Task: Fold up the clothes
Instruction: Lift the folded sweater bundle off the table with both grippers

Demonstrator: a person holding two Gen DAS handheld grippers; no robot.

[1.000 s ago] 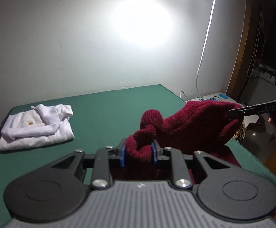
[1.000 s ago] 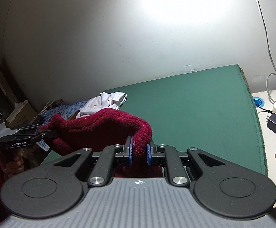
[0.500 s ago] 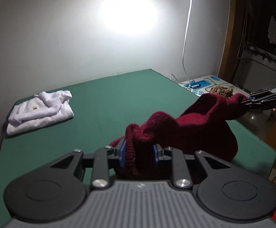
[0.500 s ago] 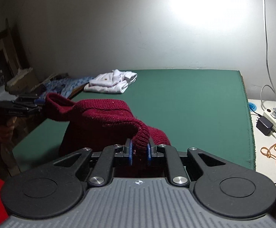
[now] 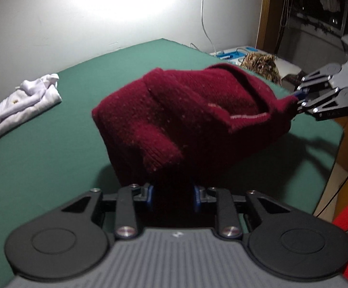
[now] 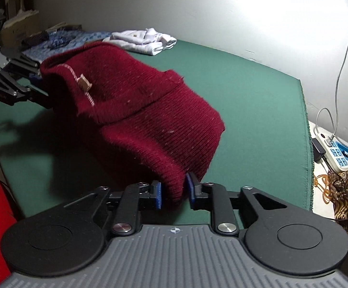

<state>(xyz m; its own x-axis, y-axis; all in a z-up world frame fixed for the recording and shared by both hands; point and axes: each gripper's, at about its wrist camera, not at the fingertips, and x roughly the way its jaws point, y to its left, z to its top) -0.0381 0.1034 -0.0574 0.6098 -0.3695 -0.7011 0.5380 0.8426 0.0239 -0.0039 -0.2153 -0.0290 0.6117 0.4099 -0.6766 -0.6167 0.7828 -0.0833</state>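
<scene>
A dark red knitted sweater [image 5: 188,117] hangs stretched in the air above the green table [image 5: 54,158]. My left gripper [image 5: 173,198] is shut on one edge of it. My right gripper [image 6: 174,193] is shut on the other edge, and it shows at the right of the left wrist view [image 5: 298,99]. In the right wrist view the sweater [image 6: 135,100] billows toward the far side, and its neck label shows. My left gripper also shows there at the left [image 6: 38,87].
A folded white garment [image 5: 23,105] lies at the table's far left, also in the right wrist view [image 6: 142,40]. A blue patterned cloth [image 6: 73,38] lies beyond it. A power strip [image 6: 334,148] and a striped cloth [image 6: 346,192] sit off the table's right edge.
Both grippers have swung the sweater forward and up over the table; its body has billowed out away from me. Both stay shut on its edges.
</scene>
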